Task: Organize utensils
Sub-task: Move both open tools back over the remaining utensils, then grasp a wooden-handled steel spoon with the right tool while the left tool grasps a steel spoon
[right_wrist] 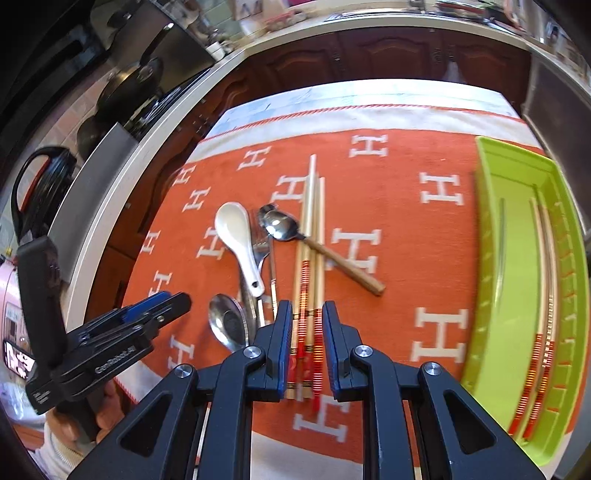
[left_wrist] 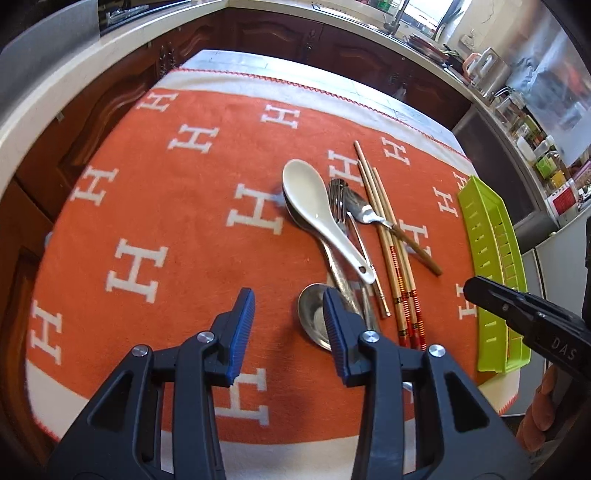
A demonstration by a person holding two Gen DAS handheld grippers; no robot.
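Observation:
A pile of utensils lies on the orange cloth (left_wrist: 155, 206): a white ceramic spoon (left_wrist: 314, 206) (right_wrist: 236, 236), a fork (left_wrist: 338, 199), a metal spoon (left_wrist: 314, 317) (right_wrist: 227, 325), a wooden-handled spoon (left_wrist: 369, 214) (right_wrist: 280, 225) and several chopsticks (left_wrist: 384, 229) (right_wrist: 312, 258). My left gripper (left_wrist: 288, 317) hangs open just left of the metal spoon's bowl, nothing between its fingers. My right gripper (right_wrist: 306, 314) stands a little open above the chopsticks' red-striped ends, which show in the gap below. The green tray (right_wrist: 495, 229) (left_wrist: 491, 258) on the right holds two chopsticks (right_wrist: 543, 332) and a thin metal utensil (right_wrist: 500, 251).
The cloth covers a table whose far edge faces dark wooden cabinets (left_wrist: 280, 33). A white counter (left_wrist: 55, 85) curves along the left, with pans (right_wrist: 136, 77) on a stove. A hand (right_wrist: 107, 413) holds the left gripper (right_wrist: 173, 299). Bare cloth lies left of the pile.

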